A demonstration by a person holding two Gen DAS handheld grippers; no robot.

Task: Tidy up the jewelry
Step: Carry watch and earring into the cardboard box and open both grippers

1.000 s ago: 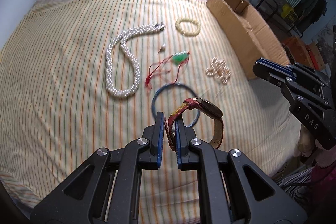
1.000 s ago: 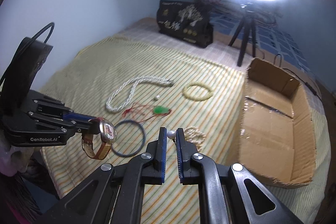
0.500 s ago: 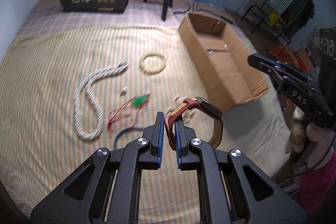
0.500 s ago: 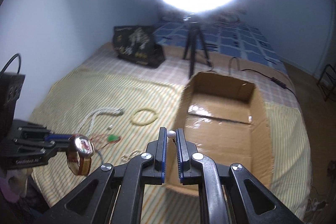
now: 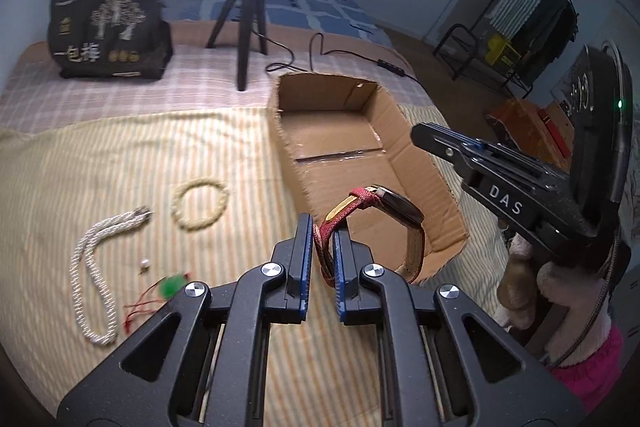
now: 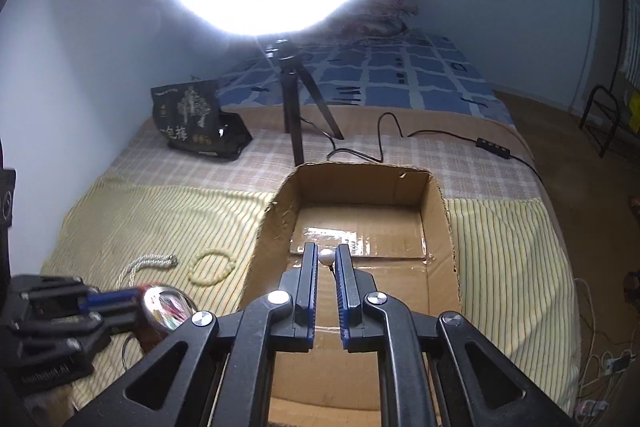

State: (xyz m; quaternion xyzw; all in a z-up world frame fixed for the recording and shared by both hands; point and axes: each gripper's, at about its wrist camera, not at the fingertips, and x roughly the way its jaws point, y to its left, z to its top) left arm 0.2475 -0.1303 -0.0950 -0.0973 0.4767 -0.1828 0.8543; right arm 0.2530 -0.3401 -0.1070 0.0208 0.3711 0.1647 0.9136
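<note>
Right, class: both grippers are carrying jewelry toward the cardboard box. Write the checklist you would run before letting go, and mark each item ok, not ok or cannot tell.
1. Left gripper holds the watch by its red strap: ok.
2. Right gripper pinches the pearl earring: ok.
3. Pearl earring appears over the open cardboard box: ok.
4. Watch fully above the box opening, not its near wall: cannot tell.
5. Box floor free for the drop: ok, nothing seen inside.
6. Jewelry remaining on the bedspread, namely rope necklace, bead bracelet, green pendant: not ok, not yet boxed.
</note>
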